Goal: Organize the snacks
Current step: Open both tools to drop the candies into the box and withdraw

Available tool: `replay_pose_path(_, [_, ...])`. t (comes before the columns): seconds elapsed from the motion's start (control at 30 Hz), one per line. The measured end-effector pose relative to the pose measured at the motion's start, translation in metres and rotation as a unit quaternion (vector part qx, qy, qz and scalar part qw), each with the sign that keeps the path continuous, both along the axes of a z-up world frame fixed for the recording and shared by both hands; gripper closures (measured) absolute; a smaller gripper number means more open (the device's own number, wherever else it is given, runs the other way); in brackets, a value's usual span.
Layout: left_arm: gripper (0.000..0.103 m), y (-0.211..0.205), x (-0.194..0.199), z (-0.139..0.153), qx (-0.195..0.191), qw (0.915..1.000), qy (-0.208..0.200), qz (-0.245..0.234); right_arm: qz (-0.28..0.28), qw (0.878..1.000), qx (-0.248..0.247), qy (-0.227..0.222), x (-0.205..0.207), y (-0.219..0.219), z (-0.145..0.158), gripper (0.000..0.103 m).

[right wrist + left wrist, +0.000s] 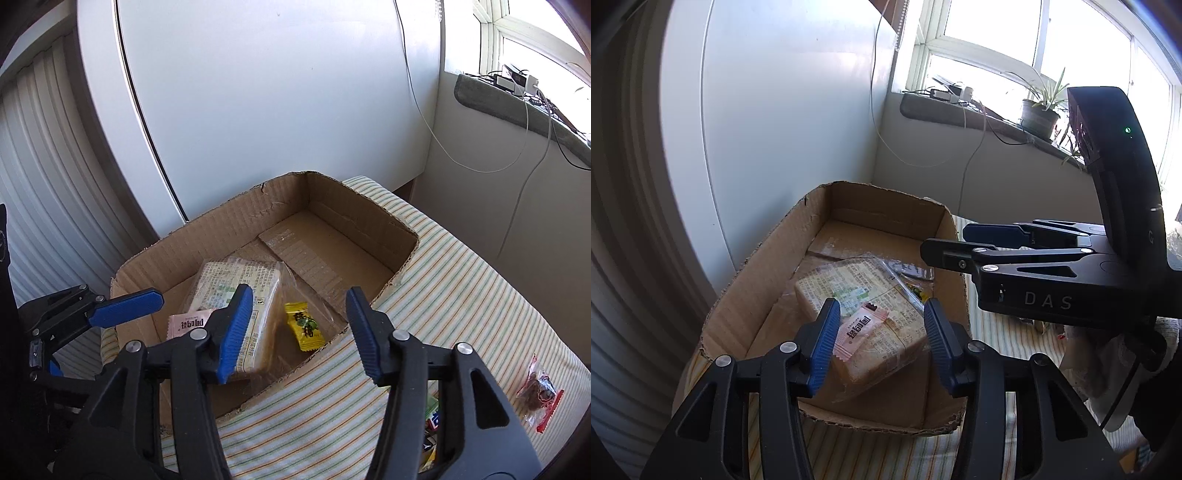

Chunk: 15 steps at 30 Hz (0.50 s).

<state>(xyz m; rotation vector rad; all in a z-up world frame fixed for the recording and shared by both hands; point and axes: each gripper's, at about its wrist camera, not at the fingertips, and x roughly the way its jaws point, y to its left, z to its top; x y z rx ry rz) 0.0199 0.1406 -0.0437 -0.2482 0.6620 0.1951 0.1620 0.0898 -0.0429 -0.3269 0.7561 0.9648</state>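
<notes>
Both tools point(879, 341) point(299, 332) open w/ snacks point(866, 317) below.

I count one cardboard box point(207, 236) holding three snacks: one wrapped biscuit block point(258, 280), one pink sachet point(186, 325), one yellow candy point(304, 326). One red-edged packet point(541, 391) lies outside.

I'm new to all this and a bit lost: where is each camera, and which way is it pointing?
Left wrist: on the left gripper, looking down into the cardboard box; its open blue fingers and the right gripper show.
Right wrist: on the right gripper, above the box's near corner; the left gripper's finger shows.
Shared: box, cracker pack, pink packet.
</notes>
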Motion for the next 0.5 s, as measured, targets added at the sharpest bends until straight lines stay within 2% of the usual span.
replay_pose_path(0.03, [0.056, 0.000, 0.000, 0.000, 0.000, 1.0000, 0.000, 0.000, -0.002, 1.000, 0.000, -0.001, 0.000, -0.001, 0.001, 0.031])
replay_pose_path(0.1, [0.056, -0.001, -0.001, 0.000, 0.000, 1.0000, -0.002, -0.001, -0.004, 1.000, 0.002, -0.003, -0.001, -0.003, 0.003, 0.026])
replay_pose_path(0.5, [0.056, -0.019, -0.005, 0.008, 0.000, 0.9998, -0.012, -0.017, -0.028, 0.999, 0.011, -0.016, -0.005, -0.040, 0.018, 0.025])
